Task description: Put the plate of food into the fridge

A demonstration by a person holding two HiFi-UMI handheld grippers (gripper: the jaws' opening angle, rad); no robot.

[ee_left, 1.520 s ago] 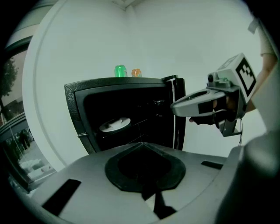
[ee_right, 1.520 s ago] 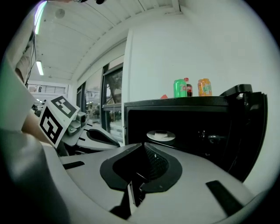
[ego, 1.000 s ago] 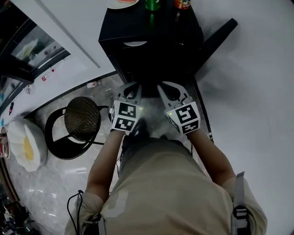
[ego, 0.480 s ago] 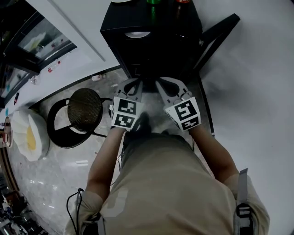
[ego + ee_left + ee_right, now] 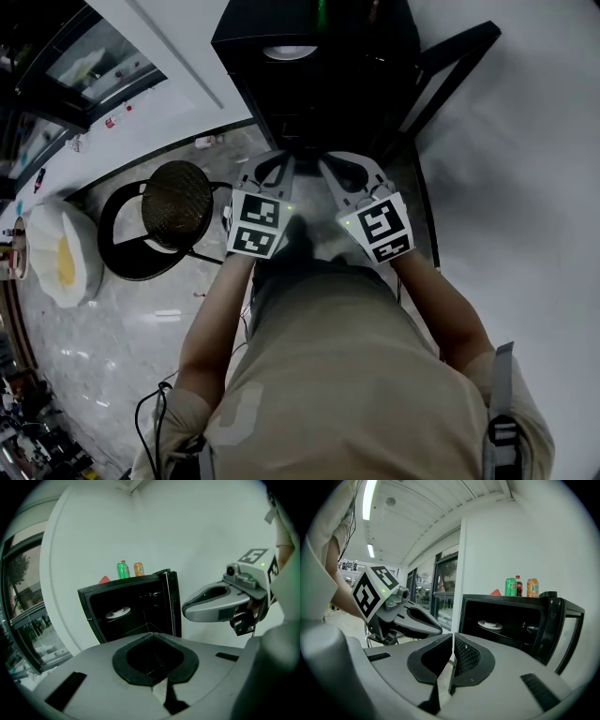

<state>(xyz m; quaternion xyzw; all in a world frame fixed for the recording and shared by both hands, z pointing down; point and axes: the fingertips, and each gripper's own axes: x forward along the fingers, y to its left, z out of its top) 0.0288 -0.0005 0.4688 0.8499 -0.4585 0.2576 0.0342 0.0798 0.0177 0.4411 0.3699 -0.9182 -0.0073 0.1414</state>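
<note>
**A:** From overhead, where's the plate?

**B:** The plate (image 5: 289, 52) sits on a shelf inside the black fridge (image 5: 366, 84), whose door (image 5: 450, 66) stands swung open to the right. The left gripper (image 5: 280, 163) and right gripper (image 5: 331, 165) are held side by side in front of the opening. Both are well apart from the plate and touch nothing. A round stool (image 5: 178, 192) stands on the floor off to the left.

**A:** And along the left gripper?

**B:** Its fingers (image 5: 136, 641) are pressed together with nothing between them. The plate (image 5: 118, 613) lies beyond and above their tips, toward the left side of its shelf, in the upper part of the fridge. A green can (image 5: 123, 569) and an orange one (image 5: 138, 569) stand on the fridge top.

**A:** The right gripper's own view?

**B:** Those fingers (image 5: 471, 656) are narrowed to a thin slit and hold nothing. The plate (image 5: 490, 625) is ahead and to the right of them, on the same shelf. I can't make out what's on it.
</note>
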